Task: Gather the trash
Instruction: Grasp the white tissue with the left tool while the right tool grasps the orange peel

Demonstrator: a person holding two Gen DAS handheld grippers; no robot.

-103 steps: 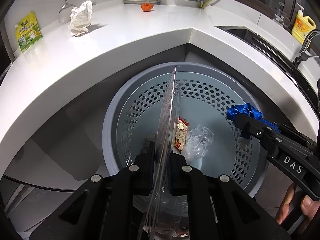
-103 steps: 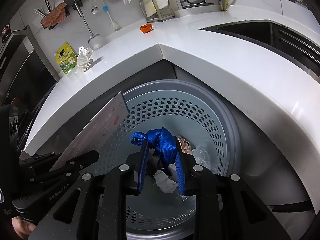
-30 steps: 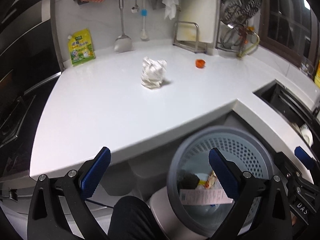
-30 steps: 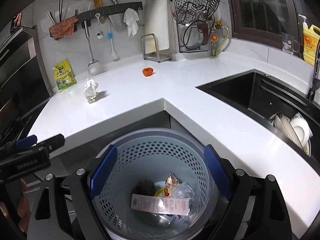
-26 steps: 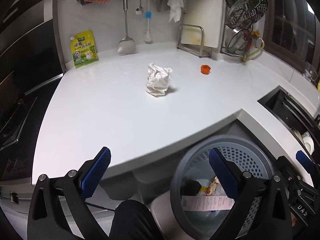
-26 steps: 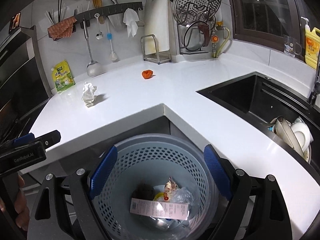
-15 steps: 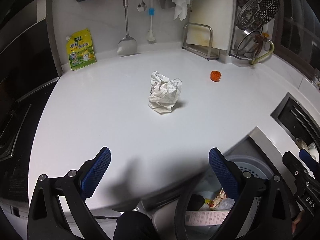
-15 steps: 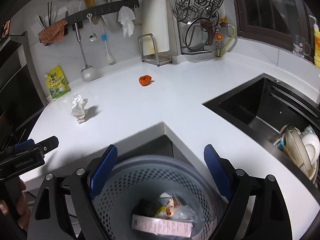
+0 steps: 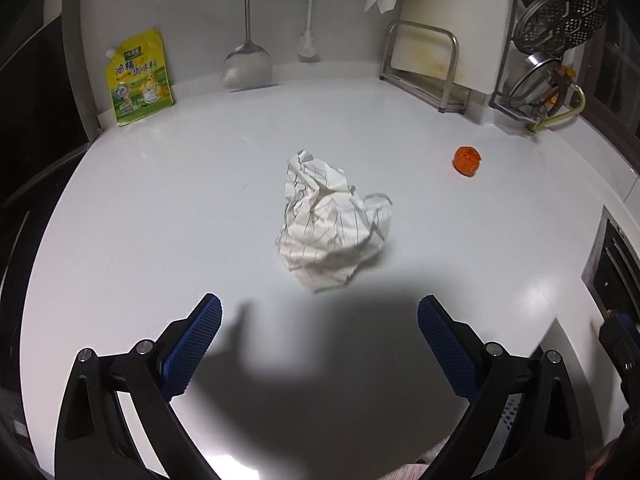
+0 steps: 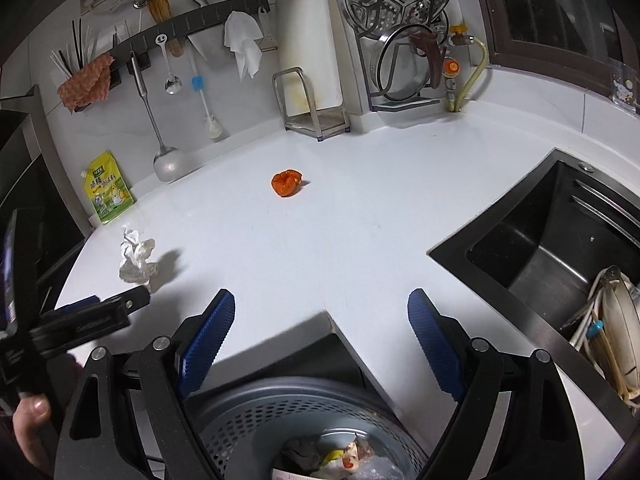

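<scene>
Once above the bin (image 10: 320, 432), both hand-held grippers (image 9: 320, 344) (image 10: 320, 328) now over the counter (image 9: 160, 200), wide open, empty.

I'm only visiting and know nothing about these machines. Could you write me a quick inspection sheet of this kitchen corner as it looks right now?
Surface: white counter, bare around the trash.
Job's things: crumpled paper and orange scrap on the counter; bin below its edge, holding wrappers.
Clutter: yellow pouch against the wall.
Grippers: left gripper and right gripper open, fingers empty.
Cables: nothing seen.
Surroundings: hanging utensils, rack, sink with dishes.
</scene>
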